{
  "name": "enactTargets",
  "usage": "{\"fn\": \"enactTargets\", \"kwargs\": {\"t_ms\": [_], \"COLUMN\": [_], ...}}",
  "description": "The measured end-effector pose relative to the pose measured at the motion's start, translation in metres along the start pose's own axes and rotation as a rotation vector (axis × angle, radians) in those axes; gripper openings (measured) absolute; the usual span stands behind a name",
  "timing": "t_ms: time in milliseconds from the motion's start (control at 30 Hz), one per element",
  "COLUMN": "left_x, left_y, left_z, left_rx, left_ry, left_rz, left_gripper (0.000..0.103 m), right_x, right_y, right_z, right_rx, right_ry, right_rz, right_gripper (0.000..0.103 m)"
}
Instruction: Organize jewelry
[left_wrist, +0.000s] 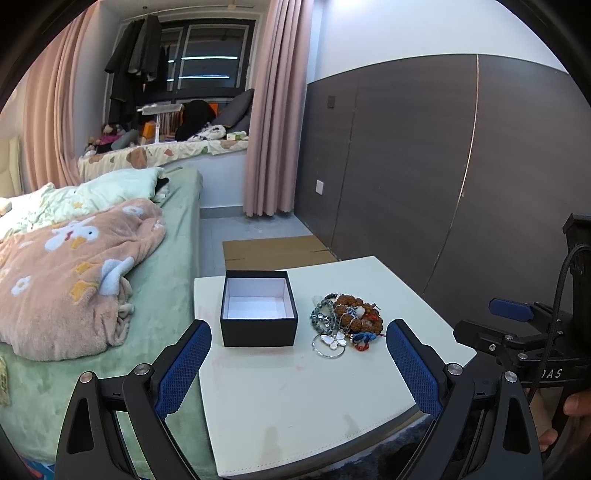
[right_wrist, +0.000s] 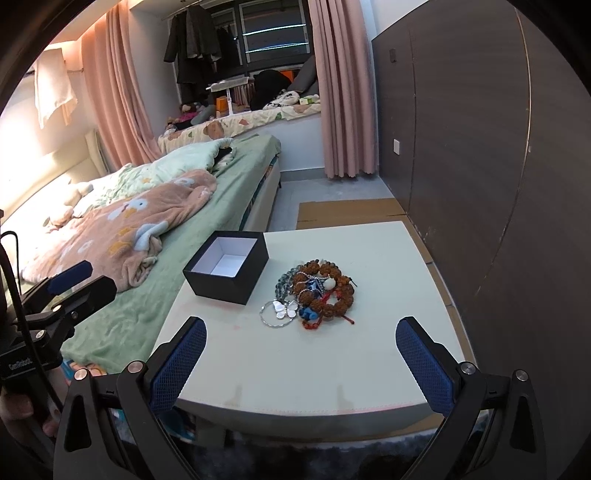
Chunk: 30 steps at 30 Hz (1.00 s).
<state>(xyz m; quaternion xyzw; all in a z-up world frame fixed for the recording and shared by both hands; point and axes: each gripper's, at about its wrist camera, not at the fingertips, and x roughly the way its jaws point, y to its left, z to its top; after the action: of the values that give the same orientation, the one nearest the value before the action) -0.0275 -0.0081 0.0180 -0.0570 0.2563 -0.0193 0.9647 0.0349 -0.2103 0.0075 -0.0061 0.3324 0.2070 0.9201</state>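
Note:
A pile of jewelry (left_wrist: 345, 319) lies on a white table (left_wrist: 295, 398): brown bead bracelets, grey beads, a red cord and a silver ring with a white butterfly (left_wrist: 334, 340). An open black box (left_wrist: 258, 310) with an empty white inside stands left of the pile. My left gripper (left_wrist: 299, 330) is open and empty, held over the table's near part, short of box and pile. In the right wrist view the pile (right_wrist: 314, 295) and box (right_wrist: 227, 271) show too; my right gripper (right_wrist: 301, 328) is open and empty, just short of the pile.
A bed (left_wrist: 110, 295) with a pink blanket runs along the table's left side. A dark panelled wall (left_wrist: 424, 166) stands to the right. Flat cardboard (left_wrist: 273, 253) lies on the floor behind the table. The other gripper shows at each view's edge (left_wrist: 517, 332) (right_wrist: 62, 295).

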Motion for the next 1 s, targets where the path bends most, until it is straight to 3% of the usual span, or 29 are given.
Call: {"fn": "enactTargets", "kwargs": {"t_ms": [300, 667, 833, 900, 1000], "left_x": [0.006, 0.035, 0.06, 0.077, 0.1], "left_y": [0.002, 0.003, 0.001, -0.004, -0.008], "left_z": [0.005, 0.015, 0.017, 0.016, 0.018], "left_rx": [-0.054, -0.106, -0.119, -0.1, -0.102], "left_ry": [-0.001, -0.007, 0.025, 0.066, 0.139], "left_rz": [-0.029, -0.073, -0.104, -0.105, -0.129], "left_gripper": [0.096, 0.095, 0.08, 0.066, 0.056], "right_x": [0.002, 0.019, 0.036, 0.046, 0.055], "right_y": [-0.002, -0.038, -0.065, -0.076, -0.092], "right_z": [0.003, 0.013, 0.014, 0.013, 0.014], "right_rx": [0.04, 0.154, 0.266, 0.312, 0.389], "right_ry": [0.004, 0.038, 0.064, 0.106, 0.128], "right_rz": [0.015, -0.004, 0.016, 0.002, 0.044], "right_gripper": [0.103, 0.103, 0.103, 0.098, 0.096]}}
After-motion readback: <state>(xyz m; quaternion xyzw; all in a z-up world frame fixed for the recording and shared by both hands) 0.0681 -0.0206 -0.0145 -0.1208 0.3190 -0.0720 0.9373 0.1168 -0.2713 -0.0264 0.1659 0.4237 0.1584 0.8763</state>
